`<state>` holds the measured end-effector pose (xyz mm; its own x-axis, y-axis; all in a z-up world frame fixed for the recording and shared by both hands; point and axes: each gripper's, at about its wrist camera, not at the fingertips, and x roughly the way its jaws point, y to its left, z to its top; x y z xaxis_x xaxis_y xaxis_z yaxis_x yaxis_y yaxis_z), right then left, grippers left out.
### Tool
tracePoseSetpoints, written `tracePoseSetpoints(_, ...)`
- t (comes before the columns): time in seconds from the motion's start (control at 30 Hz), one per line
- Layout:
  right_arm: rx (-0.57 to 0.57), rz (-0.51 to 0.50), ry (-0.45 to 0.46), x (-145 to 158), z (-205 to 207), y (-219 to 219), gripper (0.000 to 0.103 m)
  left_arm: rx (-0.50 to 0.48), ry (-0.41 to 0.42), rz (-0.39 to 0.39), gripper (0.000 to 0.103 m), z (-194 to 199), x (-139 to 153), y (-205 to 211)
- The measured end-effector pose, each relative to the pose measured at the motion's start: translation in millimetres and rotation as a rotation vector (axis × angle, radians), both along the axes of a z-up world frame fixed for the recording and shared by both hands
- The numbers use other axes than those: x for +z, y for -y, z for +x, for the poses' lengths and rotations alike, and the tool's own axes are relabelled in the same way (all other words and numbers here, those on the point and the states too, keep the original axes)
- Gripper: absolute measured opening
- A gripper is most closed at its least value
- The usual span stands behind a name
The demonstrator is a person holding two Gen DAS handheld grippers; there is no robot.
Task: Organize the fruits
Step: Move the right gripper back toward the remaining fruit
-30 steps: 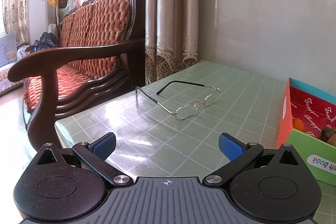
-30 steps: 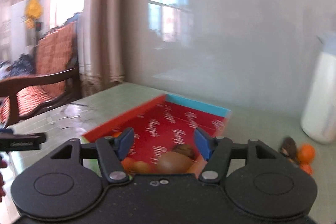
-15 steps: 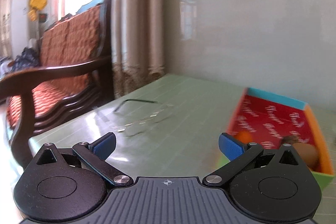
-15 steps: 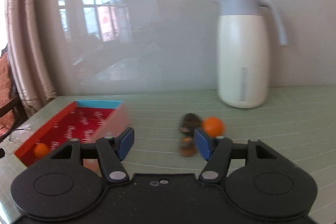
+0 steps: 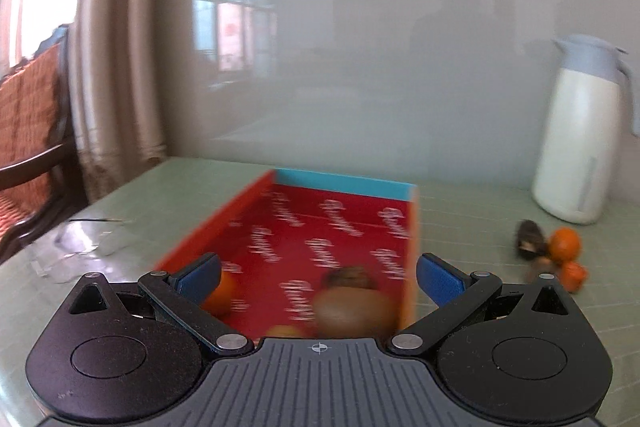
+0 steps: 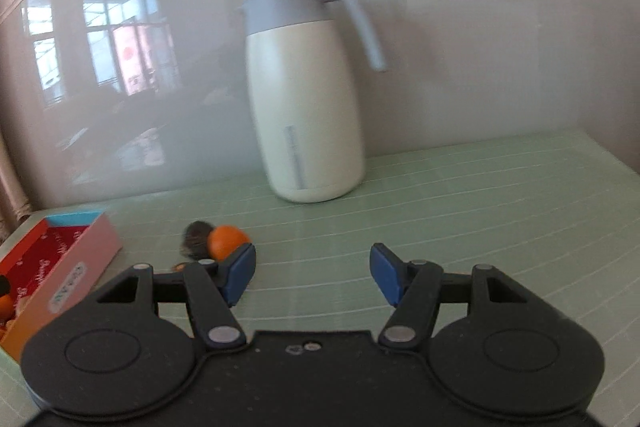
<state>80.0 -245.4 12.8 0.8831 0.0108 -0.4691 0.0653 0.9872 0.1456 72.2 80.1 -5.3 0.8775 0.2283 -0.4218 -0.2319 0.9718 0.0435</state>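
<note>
on green grid tabletop point(image 6: 460, 211), small round orange fruit point(image 6: 226, 239) sits just beyond my right gripper point(image 6: 312, 273) left fingertip, beside pink-sided cardboard box point(image 6: 76, 267); both grippers agape, empty; left gripper point(image 5: 318, 273) straddles box; open table right.

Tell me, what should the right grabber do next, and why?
Probably swing a little left and down toward the orange. The right gripper is open and empty, and that orange sits on the green table beside a dark brownish fruit, outside the red box where other fruit already lies.
</note>
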Motion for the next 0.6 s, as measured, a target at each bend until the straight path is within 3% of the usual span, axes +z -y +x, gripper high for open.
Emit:
tracePoseSetpoints(0.37, -0.089, 0.022, 0.001, -4, -2, 48, 0.063, -0.115, -0.086, -0.018, 0.102, 37, -19, 75)
tracePoseSetpoints(0.47, -0.119, 0.028, -0.005, -5, -3, 63, 0.063, -0.066, -0.089, 0.024, 0.103, 42, -23, 90)
tracePoseSetpoints(0.6, -0.156, 0.034, -0.001, -5, -9, 82, 0.063, -0.045, -0.076, 0.005, 0.102, 44, -21, 95)
